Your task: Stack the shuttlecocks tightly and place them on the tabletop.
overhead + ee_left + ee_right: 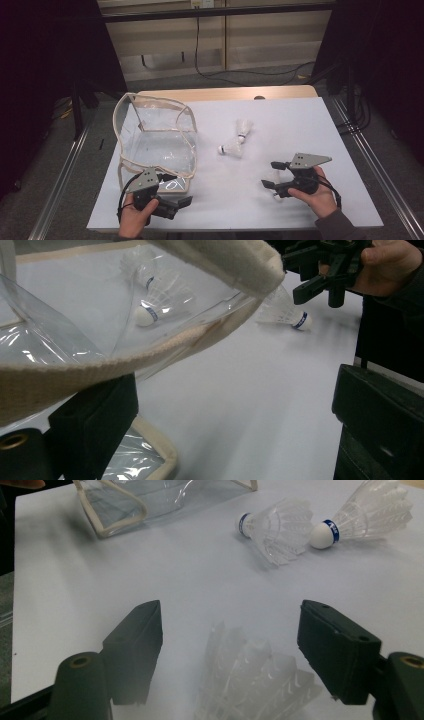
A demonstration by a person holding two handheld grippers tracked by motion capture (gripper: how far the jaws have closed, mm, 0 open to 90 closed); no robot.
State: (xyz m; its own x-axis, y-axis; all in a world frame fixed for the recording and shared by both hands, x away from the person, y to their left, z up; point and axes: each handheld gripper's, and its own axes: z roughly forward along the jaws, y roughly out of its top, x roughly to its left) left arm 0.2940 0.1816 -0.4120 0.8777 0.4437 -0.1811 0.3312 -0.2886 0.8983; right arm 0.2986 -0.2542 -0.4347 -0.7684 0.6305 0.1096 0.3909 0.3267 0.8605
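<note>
A clear plastic bag [150, 142] with beige trim stands open on the left of the white table top [295, 125]. Its rim [125, 365] crosses in front of my left gripper [235, 425], whose jaws stand wide apart at the bag's near corner; my left gripper [177, 191] is open. Two white shuttlecocks [243, 129] [231, 148] lie mid-table, also seen ahead in the right gripper view [275, 527] [365, 515]. A third shuttlecock [255, 680] lies between the jaws of my open right gripper [230, 650] [270, 174], feathers clear of both pads.
The person's hands hold both grippers near the table's front edge. A wooden strip [225, 93] runs along the far side of the white top. Metal rails [65, 170] flank the table, and a black cable [250, 74] lies on the floor behind.
</note>
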